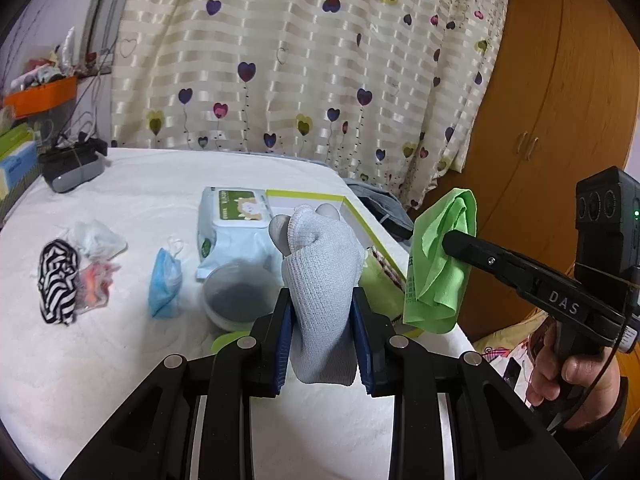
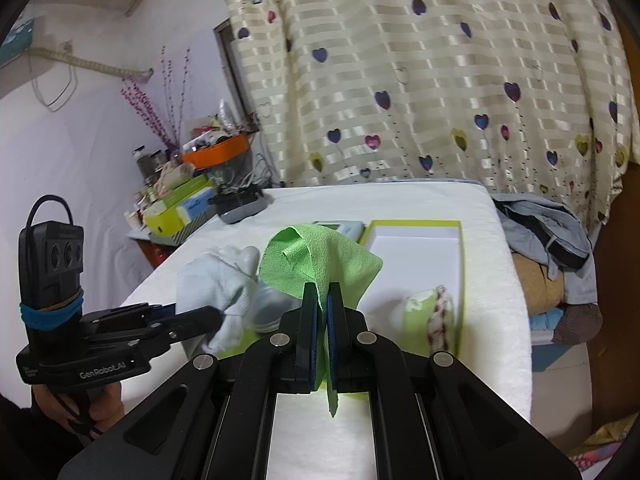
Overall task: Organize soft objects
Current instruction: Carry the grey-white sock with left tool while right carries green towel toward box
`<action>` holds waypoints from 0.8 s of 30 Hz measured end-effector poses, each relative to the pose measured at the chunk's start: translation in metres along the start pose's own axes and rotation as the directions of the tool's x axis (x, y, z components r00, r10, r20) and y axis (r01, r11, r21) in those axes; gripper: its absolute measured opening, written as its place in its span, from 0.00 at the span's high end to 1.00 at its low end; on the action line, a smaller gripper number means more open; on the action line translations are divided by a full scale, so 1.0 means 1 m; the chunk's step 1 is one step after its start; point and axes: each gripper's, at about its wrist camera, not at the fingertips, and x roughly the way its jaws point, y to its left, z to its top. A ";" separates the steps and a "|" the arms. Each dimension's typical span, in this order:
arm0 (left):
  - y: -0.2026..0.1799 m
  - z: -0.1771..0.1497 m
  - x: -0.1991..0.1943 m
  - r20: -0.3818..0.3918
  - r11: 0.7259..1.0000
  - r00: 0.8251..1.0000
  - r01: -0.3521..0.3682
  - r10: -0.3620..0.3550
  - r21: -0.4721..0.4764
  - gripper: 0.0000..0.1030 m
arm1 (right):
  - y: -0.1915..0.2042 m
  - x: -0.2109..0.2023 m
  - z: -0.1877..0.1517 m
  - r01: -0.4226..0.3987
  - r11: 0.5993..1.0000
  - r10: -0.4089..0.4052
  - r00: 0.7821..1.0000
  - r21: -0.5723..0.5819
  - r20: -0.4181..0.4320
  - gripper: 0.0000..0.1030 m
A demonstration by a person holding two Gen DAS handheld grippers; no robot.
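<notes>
My left gripper is shut on a pale blue knitted glove with grey fingertips, held above the white table. It shows in the right wrist view too. My right gripper is shut on a green cloth, also seen at the right of the left wrist view. A shallow white box with a yellow-green rim lies open on the table ahead, with a green-and-white bundle at its near end.
A wet-wipes pack, a round lidded tub, a blue bagged item, a striped black-white cloth and a white wad lie on the table. A grey device sits far left. Curtain behind; clothes pile right.
</notes>
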 end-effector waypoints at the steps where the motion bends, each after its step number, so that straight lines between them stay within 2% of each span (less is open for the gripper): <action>1: -0.001 0.002 0.002 0.000 1.000 1.000 0.000 0.000 0.002 0.74 | -0.004 0.002 0.001 0.004 1.000 -0.004 1.000 0.004 -0.001 0.96; 19: 0.004 0.022 0.046 -0.038 1.000 0.999 -0.022 0.022 0.003 0.74 | -0.052 0.075 0.021 0.013 0.999 -0.010 0.998 0.049 -0.059 0.96; 24: 0.001 0.027 0.058 -0.052 1.000 0.998 -0.023 0.023 0.011 0.74 | -0.068 0.105 0.016 0.011 0.997 -0.002 0.994 0.080 -0.112 0.95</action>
